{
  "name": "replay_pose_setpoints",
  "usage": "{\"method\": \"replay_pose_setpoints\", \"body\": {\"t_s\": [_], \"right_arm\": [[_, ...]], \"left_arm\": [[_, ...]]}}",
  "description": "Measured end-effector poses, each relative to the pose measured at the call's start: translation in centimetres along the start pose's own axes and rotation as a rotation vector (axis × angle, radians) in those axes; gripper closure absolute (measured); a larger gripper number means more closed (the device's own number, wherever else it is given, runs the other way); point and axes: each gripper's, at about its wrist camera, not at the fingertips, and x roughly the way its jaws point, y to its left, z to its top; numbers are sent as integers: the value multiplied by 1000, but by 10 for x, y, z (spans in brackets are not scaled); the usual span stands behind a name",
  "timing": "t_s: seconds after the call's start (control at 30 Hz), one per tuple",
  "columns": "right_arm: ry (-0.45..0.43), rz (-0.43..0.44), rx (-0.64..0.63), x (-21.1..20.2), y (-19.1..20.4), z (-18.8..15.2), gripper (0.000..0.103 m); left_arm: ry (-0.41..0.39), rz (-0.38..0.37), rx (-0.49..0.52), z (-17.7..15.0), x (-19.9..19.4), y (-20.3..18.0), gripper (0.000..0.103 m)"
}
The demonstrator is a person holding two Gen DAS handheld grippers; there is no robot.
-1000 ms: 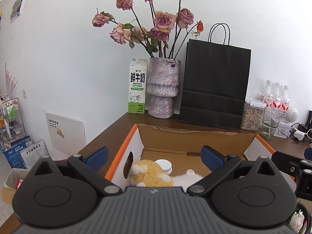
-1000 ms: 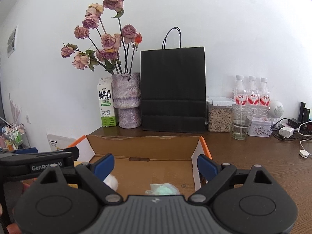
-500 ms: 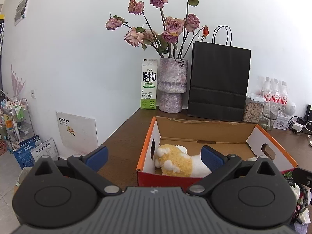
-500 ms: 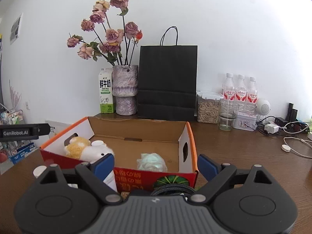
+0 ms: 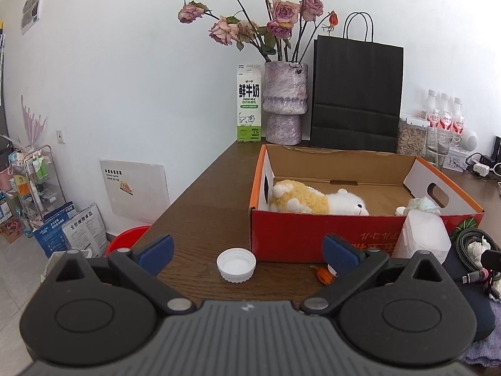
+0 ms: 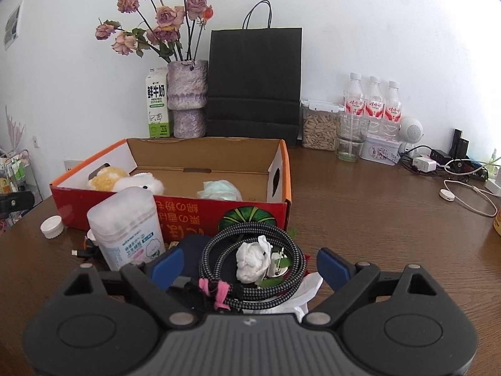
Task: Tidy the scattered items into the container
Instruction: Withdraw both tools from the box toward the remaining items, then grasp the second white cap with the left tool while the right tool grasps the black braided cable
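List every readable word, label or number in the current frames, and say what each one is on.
"鲜牛奶" and "FRESH MILK": milk carton; its smaller print is unreadable.
"全价宠物食品": bag on the floor.
Upside-down white characters: red front of the box; not reliably readable.
Tub label: too small.
Bottle labels: blurred.
Wall panel notice: too small.

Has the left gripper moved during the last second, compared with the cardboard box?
Yes. The left gripper has pulled back from over the cardboard box; the box's red front wall now lies ahead of its open fingers.
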Motion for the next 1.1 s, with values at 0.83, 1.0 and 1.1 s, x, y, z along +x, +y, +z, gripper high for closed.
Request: {"method": "replay_pose_setpoints", "body": {"t_s": [0.83, 1.0, 1.1], "right_arm": [[132, -28, -48, 43, 8, 17, 14], [104, -26, -29, 35, 4, 22, 14], [84, -21, -23, 30, 4, 25, 14]], "left_arm": [[60, 33, -45, -12, 8, 27, 0], [68, 45, -41, -12, 13, 30, 0], [79, 56, -31, -12, 20, 31, 0]]}}
